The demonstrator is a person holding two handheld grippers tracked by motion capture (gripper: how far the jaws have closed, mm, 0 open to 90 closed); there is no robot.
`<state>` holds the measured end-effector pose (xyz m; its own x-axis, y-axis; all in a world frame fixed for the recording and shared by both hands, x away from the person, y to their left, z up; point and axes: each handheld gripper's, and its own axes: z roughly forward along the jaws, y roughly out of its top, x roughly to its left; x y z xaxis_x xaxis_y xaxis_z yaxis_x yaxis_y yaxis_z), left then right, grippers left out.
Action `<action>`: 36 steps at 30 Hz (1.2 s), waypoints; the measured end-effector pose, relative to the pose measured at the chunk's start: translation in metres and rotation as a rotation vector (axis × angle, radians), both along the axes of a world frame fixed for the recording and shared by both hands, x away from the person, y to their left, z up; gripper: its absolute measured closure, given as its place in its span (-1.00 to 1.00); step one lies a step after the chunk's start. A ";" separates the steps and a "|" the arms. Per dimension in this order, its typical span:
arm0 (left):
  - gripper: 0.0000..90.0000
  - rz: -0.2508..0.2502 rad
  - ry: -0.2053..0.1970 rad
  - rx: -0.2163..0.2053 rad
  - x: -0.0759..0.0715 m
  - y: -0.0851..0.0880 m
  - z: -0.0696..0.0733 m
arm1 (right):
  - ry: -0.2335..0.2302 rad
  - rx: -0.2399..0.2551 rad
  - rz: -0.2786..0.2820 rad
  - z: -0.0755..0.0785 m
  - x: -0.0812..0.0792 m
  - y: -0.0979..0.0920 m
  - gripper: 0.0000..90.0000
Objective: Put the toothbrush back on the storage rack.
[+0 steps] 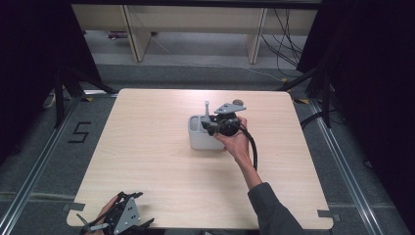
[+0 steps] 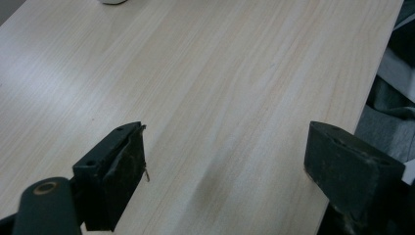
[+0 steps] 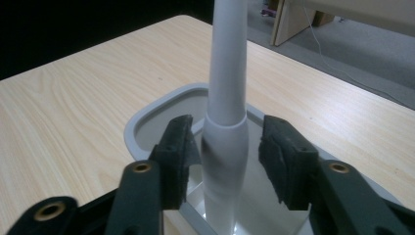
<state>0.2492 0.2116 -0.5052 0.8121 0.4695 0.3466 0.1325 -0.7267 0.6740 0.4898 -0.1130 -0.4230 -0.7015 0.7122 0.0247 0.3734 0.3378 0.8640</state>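
i see my right gripper [image 3: 225, 156] over the grey holder [image 1: 200, 139] mid-counter [image 1: 156, 171] | its fingers [image 3: 178, 152] parted either side of the upright grey handle [image 3: 226, 98] standing in the holder, not pressing it | my left gripper [image 2: 225, 166] at the near counter edge, fingers [image 2: 122, 166] wide apart, nothing between

A pale wood-grain bench [image 1: 156, 161] stands on grey carpet [image 1: 195, 73]. Beyond the bench, light wooden furniture legs [image 1: 134, 34] rise among loose cables [image 1: 284, 39], with black curtains [image 1: 29, 58] flanking both sides. Left of the bench, a "5" [image 1: 80, 132] is taped on the floor.
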 end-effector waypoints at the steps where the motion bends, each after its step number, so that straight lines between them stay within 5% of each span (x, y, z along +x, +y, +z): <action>1: -0.67 0.000 0.000 -0.001 0.000 0.000 0.000 | 0.000 0.000 0.000 0.000 0.000 0.000 0.20; 15: -0.67 0.006 0.000 0.000 0.000 0.000 0.001 | -0.030 0.006 -0.013 0.006 -0.009 -0.008 -0.20; 29: -0.67 0.000 -0.006 -0.004 0.000 0.000 0.002 | -0.028 0.033 -0.037 0.010 -0.018 -0.017 -0.30; 36: -0.67 0.000 -0.012 -0.009 -0.001 0.000 0.002 | -0.042 0.005 -0.033 0.008 -0.019 -0.021 -0.34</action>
<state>0.2486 0.2118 -0.5028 0.8077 0.4730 0.3519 0.1248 -0.7206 0.6821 0.4708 -0.1345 -0.4148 -0.6783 0.7348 -0.0012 0.3472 0.3220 0.8808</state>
